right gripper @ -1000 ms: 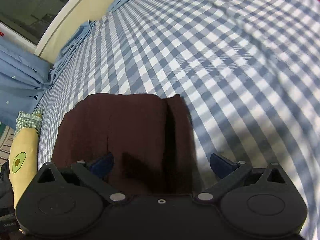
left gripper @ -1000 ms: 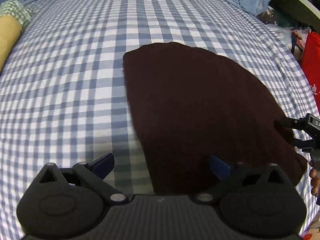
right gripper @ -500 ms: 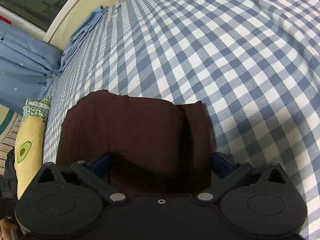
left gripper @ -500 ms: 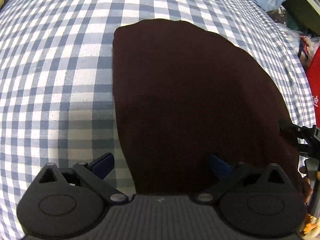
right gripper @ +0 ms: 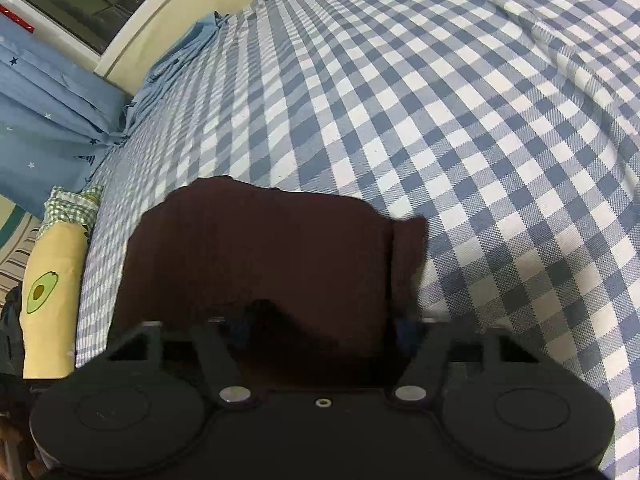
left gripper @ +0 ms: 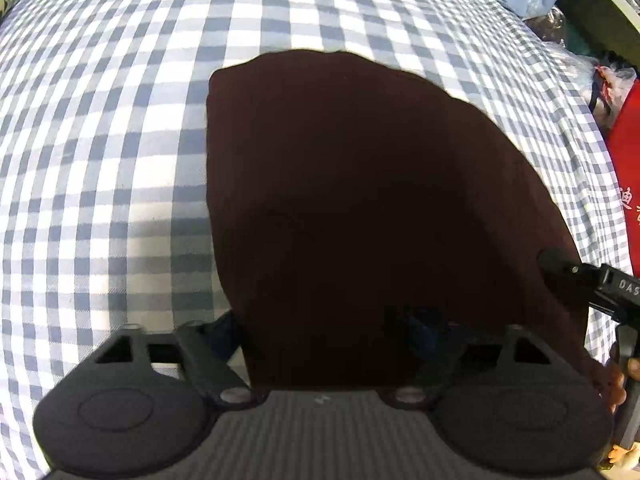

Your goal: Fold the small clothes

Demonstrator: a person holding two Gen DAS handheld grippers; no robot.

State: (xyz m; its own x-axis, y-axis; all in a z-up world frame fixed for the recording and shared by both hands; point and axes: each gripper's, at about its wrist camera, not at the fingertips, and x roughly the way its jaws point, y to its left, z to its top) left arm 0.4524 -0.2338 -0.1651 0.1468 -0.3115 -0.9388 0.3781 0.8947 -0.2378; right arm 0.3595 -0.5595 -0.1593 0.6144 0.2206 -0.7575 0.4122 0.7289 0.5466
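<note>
We're working on a bed with a blue-and-white checked sheet [right gripper: 460, 128], blue star-print curtain [right gripper: 44, 120] off beyond the far left of the garment and an avocado pillow [right gripper: 50, 292] just left of it. The dark maroon garment [left gripper: 360, 208] lies flat on the sheet, folded, with a narrow flap showing along its right edge in the right wrist view. Both grippers are spread wide over its near edge — left gripper [left gripper: 320, 332] and right gripper [right gripper: 324, 324] — neither clamped on the cloth.
</note>
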